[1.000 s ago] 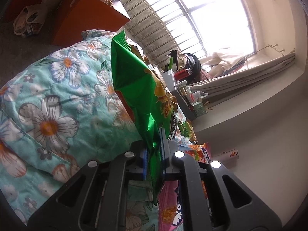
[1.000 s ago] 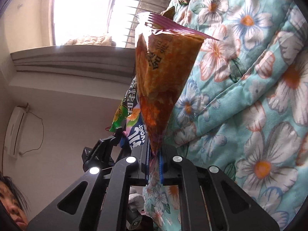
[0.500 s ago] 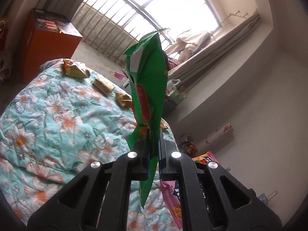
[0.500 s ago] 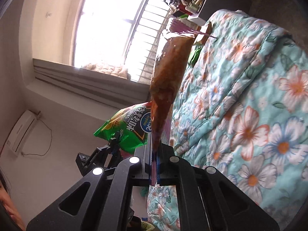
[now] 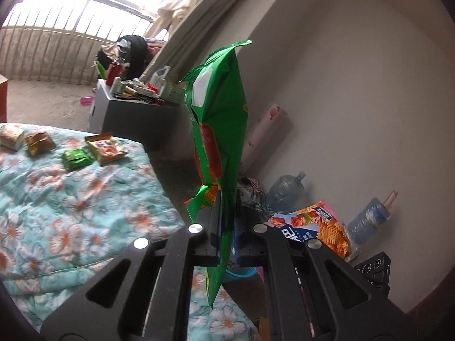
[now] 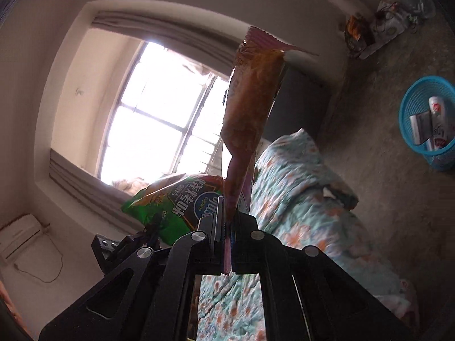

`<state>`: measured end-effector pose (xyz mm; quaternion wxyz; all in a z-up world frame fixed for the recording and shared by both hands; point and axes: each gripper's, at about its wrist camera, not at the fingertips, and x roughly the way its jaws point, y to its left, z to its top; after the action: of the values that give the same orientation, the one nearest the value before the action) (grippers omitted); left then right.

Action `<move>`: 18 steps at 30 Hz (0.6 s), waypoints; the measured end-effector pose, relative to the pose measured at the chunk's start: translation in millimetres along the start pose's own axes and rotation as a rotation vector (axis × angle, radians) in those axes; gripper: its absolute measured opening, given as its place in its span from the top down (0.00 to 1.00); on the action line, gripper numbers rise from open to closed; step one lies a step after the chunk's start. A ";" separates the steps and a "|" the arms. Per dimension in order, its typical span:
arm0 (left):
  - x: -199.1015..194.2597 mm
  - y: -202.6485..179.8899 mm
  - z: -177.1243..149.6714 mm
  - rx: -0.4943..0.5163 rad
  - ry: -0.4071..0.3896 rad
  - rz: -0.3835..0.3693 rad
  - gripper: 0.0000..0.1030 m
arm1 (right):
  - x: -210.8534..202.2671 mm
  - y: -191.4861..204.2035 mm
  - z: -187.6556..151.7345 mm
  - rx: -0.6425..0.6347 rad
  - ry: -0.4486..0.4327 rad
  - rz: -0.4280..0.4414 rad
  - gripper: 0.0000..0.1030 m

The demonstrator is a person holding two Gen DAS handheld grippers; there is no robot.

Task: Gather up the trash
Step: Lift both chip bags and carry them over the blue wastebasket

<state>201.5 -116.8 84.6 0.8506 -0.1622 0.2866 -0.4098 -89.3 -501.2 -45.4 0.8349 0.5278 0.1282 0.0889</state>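
The green snack bag [image 5: 219, 130] stands with its long axis running straight out from the left gripper [image 5: 226, 227], crimped top end farthest from the jaws, which are closed tight on its lower part. The orange snack bag [image 6: 253, 108] likewise points away from the right gripper [image 6: 226, 227], pinched near its bottom seam by jaws nearly shut. Compared with half a second ago, both grippers have swung away from the floral quilt [image 5: 71, 204], and a blue basket [image 6: 409, 139] now shows right of the right jaws.

"Copico" on green bag [image 6: 182, 201]
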 end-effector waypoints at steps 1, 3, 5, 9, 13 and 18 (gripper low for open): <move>15.5 -10.9 -1.0 0.013 0.028 -0.023 0.96 | -12.7 -9.1 8.6 0.005 -0.040 -0.022 0.97; 46.1 -28.5 -3.9 0.025 0.087 -0.061 0.96 | -35.0 -29.4 24.8 0.028 -0.112 -0.075 0.97; 74.8 -43.8 -11.8 0.050 0.137 -0.079 0.96 | -53.6 -56.6 40.1 0.053 -0.182 -0.159 0.97; 122.1 -63.6 -26.4 0.103 0.230 -0.096 0.96 | -67.0 -119.5 63.2 0.113 -0.248 -0.360 0.97; 161.9 -68.9 -35.4 0.138 0.310 -0.090 0.96 | -43.0 -191.0 80.5 0.182 -0.186 -0.481 0.97; 198.9 -67.2 -37.3 0.169 0.368 -0.062 0.96 | 11.5 -265.6 107.0 0.200 -0.046 -0.613 0.97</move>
<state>237.2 -316.6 19.2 0.7814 -0.0212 0.3965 -0.4814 -41.9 -703.3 -243.1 0.7695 0.5458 0.2706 -0.1918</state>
